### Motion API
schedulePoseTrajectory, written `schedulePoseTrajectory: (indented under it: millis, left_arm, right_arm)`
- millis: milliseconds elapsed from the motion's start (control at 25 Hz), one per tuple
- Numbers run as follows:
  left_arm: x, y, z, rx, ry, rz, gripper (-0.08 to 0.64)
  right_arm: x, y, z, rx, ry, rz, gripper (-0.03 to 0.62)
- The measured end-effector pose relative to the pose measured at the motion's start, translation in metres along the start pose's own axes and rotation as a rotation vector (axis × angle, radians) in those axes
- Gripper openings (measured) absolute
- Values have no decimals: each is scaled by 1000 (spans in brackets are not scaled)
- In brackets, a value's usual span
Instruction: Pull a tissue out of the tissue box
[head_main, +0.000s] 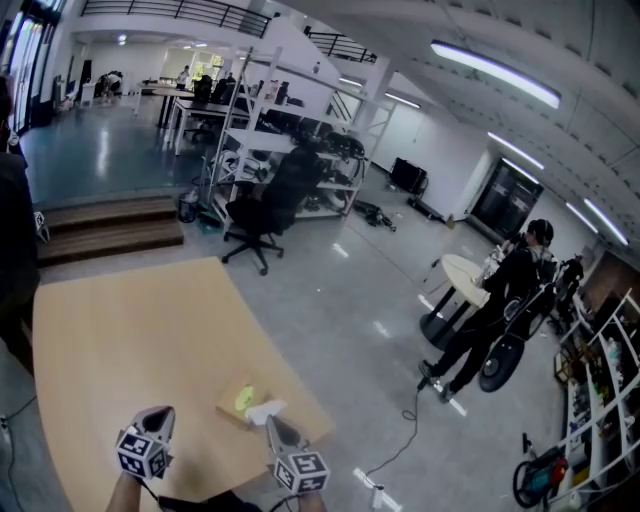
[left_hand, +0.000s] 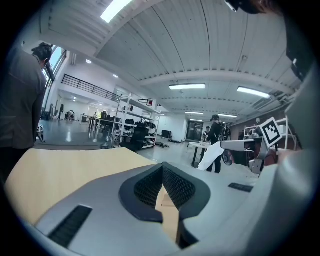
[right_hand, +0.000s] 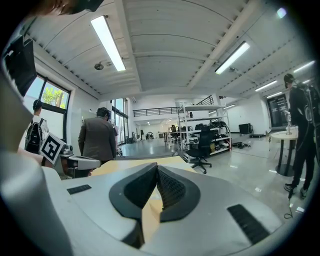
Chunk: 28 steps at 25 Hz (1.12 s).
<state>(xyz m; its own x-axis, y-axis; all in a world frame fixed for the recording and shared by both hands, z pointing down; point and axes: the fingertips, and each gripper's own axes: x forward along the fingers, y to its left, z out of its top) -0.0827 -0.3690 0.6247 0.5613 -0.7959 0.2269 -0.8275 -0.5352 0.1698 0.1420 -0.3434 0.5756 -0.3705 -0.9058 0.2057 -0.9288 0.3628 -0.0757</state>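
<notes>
- Nearest, the left gripper (head_main: 157, 416) hovers over the near part of the light wooden table (head_main: 130, 330). Its jaws are closed tip to tip with nothing between them.
- Beside it, the right gripper (head_main: 273, 424) has its jaws pressed together on a white tissue (head_main: 265, 409), which hangs from the tips in the left gripper view.
- Just beyond the right gripper's tips, the tissue box (head_main: 236, 403) lies flat near the table's right edge, showing a yellow-green top. The tissue overlaps its near right side, and I cannot tell whether it is fully out.
- Farther off, a black office chair (head_main: 268, 208) stands on the grey floor before white shelving (head_main: 290, 130).
- To the right, a person in dark clothes (head_main: 500, 300) leans at a round white table (head_main: 465, 275).
</notes>
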Motion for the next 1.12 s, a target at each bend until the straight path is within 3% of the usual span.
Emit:
schedulePoseTrajectory:
  millis: [1120]
  left_arm:
    - [9, 0, -1, 0, 2, 6, 8]
  right_arm:
    - [4, -3, -5, -6, 7, 6, 2]
